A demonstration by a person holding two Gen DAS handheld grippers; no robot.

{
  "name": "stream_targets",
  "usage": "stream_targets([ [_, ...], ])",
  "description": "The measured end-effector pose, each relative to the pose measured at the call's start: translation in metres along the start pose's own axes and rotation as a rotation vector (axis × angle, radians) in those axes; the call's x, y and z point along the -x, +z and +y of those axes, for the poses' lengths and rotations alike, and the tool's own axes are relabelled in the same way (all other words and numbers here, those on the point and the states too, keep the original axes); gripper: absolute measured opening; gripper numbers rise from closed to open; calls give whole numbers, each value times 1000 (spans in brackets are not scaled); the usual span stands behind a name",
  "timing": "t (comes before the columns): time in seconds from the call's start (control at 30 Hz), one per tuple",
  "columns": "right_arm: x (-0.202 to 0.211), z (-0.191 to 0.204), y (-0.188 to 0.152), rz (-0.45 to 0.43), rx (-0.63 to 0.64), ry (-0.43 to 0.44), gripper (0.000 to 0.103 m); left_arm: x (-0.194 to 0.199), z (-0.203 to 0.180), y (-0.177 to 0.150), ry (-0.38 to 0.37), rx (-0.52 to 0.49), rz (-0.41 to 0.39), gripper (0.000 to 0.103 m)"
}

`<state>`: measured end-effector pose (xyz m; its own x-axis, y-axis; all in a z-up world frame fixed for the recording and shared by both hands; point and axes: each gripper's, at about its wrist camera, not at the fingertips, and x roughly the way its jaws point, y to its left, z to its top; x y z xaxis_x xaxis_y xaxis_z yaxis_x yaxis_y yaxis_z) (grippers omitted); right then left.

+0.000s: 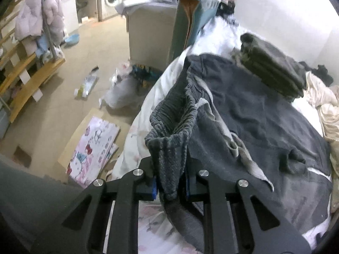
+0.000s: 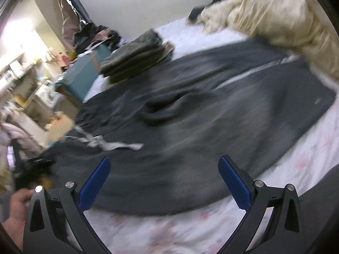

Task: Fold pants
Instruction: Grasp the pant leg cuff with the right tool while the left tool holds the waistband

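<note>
Dark grey pants lie spread on the bed, with a light grey drawstring trailing over them. My left gripper is shut on the ribbed waistband, which is lifted and bunched between the blue pads. In the right wrist view the same pants stretch across the bed, blurred. My right gripper hangs open above the near edge of the pants, nothing between its blue pads.
A folded stack of olive-grey clothes sits at the far side of the bed. A cream quilt is heaped at the back right. The flowered sheet shows near me. Left of the bed, boxes and bags litter the floor.
</note>
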<state>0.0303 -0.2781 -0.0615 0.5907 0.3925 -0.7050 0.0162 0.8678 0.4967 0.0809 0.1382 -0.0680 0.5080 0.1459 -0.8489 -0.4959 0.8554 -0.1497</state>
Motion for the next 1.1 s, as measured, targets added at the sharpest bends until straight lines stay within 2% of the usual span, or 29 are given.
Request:
stream_targets([
  [0.07,-11,-10,-14,101,-121,136,103,-4,4,1,-2,16,39,14],
  [0.13,-34,-15,-37,219,-233,230,103,-4,2,0,3,12,36,14],
  [0.2,-53,-18,-58,286,-332,252,103,-4,-3,-4,24,-12,22,14],
  [0.3,-75,-34,-75,288,-448,224,103,-6,-3,-8,46,-20,27,14],
  [0.37,-82,-50,-71,260,-485,182,103,-8,-4,-8,53,-13,38,14],
  [0.43,-83,-74,-63,216,-532,99,102,-10,-6,-5,51,-8,46,14],
  [0.53,-68,-135,-48,58,-737,40,99,-12,-6,-1,29,15,65,14],
  [0.6,-56,-160,-34,-13,-797,0,98,-12,-6,-1,34,15,65,14],
  [0.73,-37,-203,3,-107,-825,-110,98,-15,-10,-1,48,13,71,14],
  [0.87,-11,-262,27,-220,-928,-186,87,-15,-13,-1,58,3,67,14],
  [1.1,13,-318,72,-273,-975,-310,75,-19,-13,-1,84,-8,76,14],
])
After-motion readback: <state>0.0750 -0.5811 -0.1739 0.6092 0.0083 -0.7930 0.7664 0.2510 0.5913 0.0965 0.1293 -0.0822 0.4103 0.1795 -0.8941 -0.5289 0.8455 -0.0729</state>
